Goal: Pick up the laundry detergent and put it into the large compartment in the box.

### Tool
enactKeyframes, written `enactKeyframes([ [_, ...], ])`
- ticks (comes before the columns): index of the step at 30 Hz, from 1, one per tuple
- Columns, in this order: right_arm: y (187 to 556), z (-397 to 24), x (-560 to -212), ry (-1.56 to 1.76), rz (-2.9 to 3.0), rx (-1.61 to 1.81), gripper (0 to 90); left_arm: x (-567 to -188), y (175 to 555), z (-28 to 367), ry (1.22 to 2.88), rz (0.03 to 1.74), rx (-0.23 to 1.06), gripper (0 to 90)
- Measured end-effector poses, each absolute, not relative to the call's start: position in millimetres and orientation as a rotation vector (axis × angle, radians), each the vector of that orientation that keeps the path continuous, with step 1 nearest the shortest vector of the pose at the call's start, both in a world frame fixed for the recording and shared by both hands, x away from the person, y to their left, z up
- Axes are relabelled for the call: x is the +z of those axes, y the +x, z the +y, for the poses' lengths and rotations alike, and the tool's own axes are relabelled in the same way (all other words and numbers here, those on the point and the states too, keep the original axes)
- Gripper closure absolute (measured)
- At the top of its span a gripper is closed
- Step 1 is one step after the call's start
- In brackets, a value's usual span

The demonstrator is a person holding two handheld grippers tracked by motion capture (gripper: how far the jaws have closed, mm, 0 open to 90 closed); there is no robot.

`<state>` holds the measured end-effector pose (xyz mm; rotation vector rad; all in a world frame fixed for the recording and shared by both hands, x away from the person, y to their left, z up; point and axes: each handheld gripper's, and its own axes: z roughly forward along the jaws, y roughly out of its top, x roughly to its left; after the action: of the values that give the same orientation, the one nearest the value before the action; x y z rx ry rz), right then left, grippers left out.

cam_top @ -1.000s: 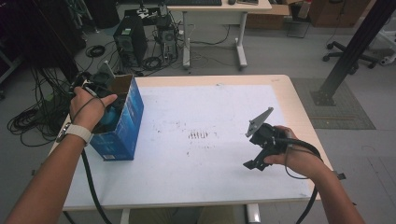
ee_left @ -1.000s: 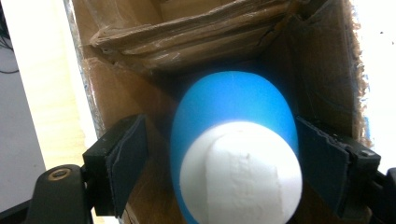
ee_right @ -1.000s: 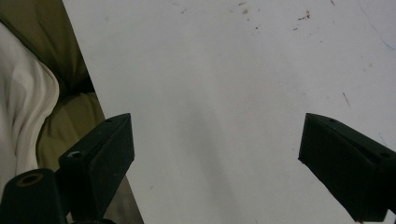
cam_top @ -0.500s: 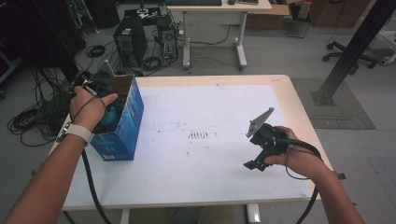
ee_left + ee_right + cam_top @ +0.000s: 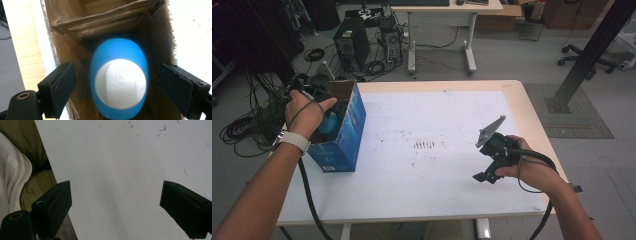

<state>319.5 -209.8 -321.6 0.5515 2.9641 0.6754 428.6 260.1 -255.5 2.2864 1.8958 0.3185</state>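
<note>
At the table's left edge, the person's left hand [image 5: 304, 114] holds the left gripper [image 5: 319, 95] over the open top of a tall blue cardboard box [image 5: 343, 142], which stands upright on the white tabletop [image 5: 432, 120] with one brown flap raised. In the left gripper view, the gripper [image 5: 117, 85] points down into the box's brown interior [image 5: 72, 57], where a blue egg-shaped object with a white rounded end [image 5: 119, 80] sits between the cardboard walls. The black pads [image 5: 61, 87] stand clear on either side of the blue object, with a gap to each; the jaws have just been opening wider and grip nothing. A black cable trails from the hand down past the table's near edge.

The middle of the tabletop is bare but for a patch of small dark scuff marks [image 5: 427, 145].

Toward the right, well apart from the box, the person's right hand [image 5: 524, 167] holds the right gripper [image 5: 484, 175] low over the table, its grey three-cornered plate [image 5: 491, 131] tilted upward. In the right gripper view its jaws [image 5: 115, 205] stand wide apart over bare white tabletop with nothing between them, the table's near edge and olive and white cloth [image 5: 22, 170] at left.
</note>
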Motion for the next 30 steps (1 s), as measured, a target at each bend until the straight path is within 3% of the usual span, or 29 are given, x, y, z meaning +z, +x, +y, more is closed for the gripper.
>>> enactKeyframes([
  [30, 316.6, -212.8, -318.0, 0.563, 2.956, 0.679, 10.6, -210.7, 419.2, 256.9, 2.316, 1.829, 0.351, 10.9],
])
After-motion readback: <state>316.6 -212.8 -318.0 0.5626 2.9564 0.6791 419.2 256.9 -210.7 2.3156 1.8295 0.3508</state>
